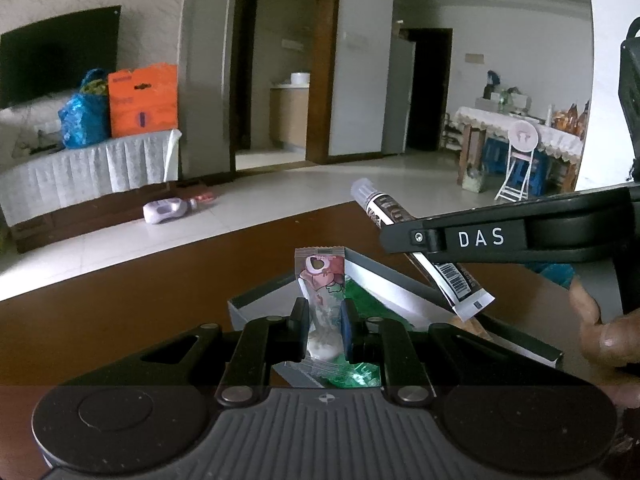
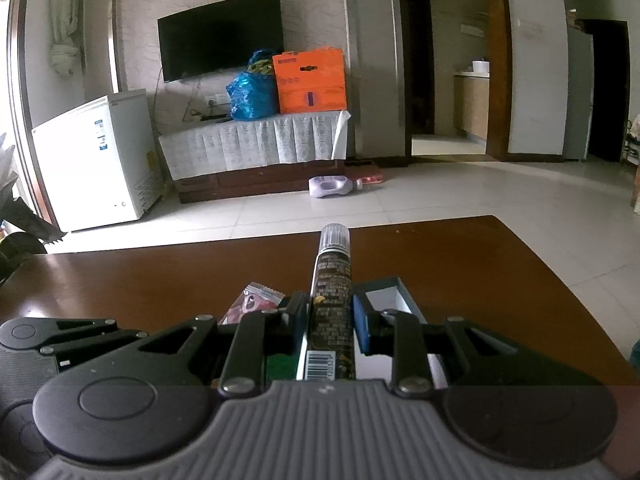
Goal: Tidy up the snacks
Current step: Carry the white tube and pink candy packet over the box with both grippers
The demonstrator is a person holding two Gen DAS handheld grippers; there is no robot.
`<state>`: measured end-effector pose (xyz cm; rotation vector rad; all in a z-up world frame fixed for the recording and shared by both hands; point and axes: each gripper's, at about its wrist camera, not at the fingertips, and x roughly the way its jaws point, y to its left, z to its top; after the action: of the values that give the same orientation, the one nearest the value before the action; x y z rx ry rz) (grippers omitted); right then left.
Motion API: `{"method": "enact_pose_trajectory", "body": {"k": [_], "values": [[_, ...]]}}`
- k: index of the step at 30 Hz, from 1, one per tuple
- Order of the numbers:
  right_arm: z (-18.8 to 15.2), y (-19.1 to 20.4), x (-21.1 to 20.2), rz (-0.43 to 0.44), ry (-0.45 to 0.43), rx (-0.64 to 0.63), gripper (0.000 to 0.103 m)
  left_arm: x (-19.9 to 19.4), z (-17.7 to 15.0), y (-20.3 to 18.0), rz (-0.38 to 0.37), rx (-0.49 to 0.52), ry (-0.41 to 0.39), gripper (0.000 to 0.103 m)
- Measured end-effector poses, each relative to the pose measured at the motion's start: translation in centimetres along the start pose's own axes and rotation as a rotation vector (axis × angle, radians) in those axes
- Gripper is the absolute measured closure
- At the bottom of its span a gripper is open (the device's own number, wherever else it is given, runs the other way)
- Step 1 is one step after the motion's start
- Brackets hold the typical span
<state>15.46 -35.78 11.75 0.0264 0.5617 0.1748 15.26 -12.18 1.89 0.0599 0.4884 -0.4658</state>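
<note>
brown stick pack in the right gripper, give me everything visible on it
The brown stick pack is a long, narrow, glossy foil-like sachet with dark brown print, a clear crimped top end and a white bottom end bearing a barcode. The right gripper is shut on its middle, pads against both sides. It is held tilted above the open white box, touching nothing else visible.

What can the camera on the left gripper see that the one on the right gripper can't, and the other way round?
Only the left wrist view shows the dining table with its white folding chair, and the right gripper from the side.

Only the right wrist view shows the white chest freezer and the curtain.

Both show the long brown snack stick clamped in the right gripper's jaws, the pink snack packet clamped in the left gripper, the open box below them, the TV, the orange box and the blue bag.
</note>
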Motion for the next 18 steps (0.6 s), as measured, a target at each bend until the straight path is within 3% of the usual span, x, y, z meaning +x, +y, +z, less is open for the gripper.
{"method": "enact_pose_trajectory", "body": {"k": [18], "values": [[-0.8, -3.1, 0.5, -0.040, 0.029, 0.014, 0.078, 2.5, 0.3, -1.9, -0.054, 0.032, 0.019, 0.085]]}}
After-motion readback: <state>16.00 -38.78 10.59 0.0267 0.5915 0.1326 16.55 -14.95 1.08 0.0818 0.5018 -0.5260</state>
